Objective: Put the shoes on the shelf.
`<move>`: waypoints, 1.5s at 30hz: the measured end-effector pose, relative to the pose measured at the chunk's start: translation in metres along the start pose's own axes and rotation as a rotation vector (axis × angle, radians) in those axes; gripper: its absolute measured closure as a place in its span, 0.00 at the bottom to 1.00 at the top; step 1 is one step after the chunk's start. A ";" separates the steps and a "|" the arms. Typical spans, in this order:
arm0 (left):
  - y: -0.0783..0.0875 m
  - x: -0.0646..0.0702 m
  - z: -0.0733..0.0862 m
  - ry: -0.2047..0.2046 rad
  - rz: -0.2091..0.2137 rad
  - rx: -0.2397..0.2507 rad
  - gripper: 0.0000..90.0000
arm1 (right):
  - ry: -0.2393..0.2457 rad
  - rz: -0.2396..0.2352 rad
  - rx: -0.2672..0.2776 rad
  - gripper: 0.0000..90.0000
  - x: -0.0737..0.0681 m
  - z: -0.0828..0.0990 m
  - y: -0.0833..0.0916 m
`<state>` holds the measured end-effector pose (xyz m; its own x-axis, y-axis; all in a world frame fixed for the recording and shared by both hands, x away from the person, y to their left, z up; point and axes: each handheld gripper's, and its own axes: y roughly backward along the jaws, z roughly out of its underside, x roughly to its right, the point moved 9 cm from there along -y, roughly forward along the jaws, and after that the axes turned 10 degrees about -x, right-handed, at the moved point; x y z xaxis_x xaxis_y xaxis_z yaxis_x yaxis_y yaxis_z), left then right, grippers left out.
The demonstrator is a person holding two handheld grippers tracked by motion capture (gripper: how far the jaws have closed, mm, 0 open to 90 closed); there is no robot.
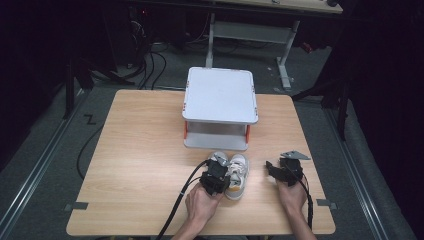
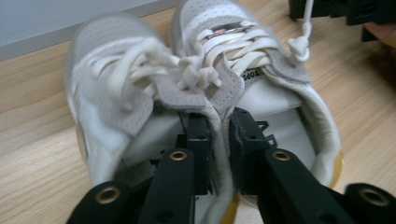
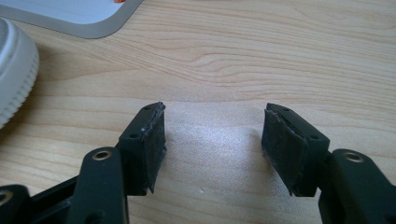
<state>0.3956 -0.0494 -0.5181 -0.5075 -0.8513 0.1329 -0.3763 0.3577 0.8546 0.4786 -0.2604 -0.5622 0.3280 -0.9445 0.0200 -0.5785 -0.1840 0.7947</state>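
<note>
A light wooden table (image 1: 145,150) stands on grey floor (image 1: 45,145) in a dark room, with cables (image 1: 150,65) and a second desk's legs (image 1: 285,50) at twelve o'clock. A grey two-tier stand (image 1: 220,95) sits at the table's centre. At six o'clock of it lies a pair of white shoes (image 1: 235,172). The left gripper (image 2: 219,130) is clenched on their touching inner walls, one jaw inside each shoe. At three o'clock of the shoes, the right gripper (image 3: 212,135) hovers spread wide over bare wood

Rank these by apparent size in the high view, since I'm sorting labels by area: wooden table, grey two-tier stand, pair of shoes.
1. wooden table
2. grey two-tier stand
3. pair of shoes, partly hidden by the left gripper
</note>
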 end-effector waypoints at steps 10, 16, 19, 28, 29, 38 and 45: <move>0.007 0.002 0.005 -0.042 -0.006 -0.002 0.92 | 0.000 -0.002 0.000 0.43 0.000 0.000 0.000; 0.015 -0.003 0.005 -0.033 0.019 0.008 0.92 | 0.001 -0.002 -0.001 0.43 0.000 0.000 0.000; 0.024 -0.008 -0.001 -0.031 0.010 0.036 0.92 | 0.001 -0.002 -0.001 0.43 0.000 0.000 0.000; 0.036 -0.031 -0.025 -0.008 -0.025 0.074 0.92 | 0.002 -0.002 0.000 0.43 0.000 0.000 0.000; 0.036 -0.033 -0.028 -0.006 -0.024 0.080 0.92 | 0.002 -0.002 0.000 0.43 0.000 0.000 0.000; 0.025 -0.054 -0.051 0.011 -0.063 0.079 0.92 | 0.002 -0.002 0.000 0.43 0.000 0.000 0.000; 0.016 -0.064 -0.065 0.033 -0.087 0.092 0.92 | 0.002 -0.002 0.000 0.43 0.000 0.000 0.000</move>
<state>0.4719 -0.0139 -0.4803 -0.4444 -0.8924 0.0782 -0.4877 0.3142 0.8145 0.4786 -0.2603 -0.5622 0.3307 -0.9435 0.0200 -0.5776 -0.1856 0.7949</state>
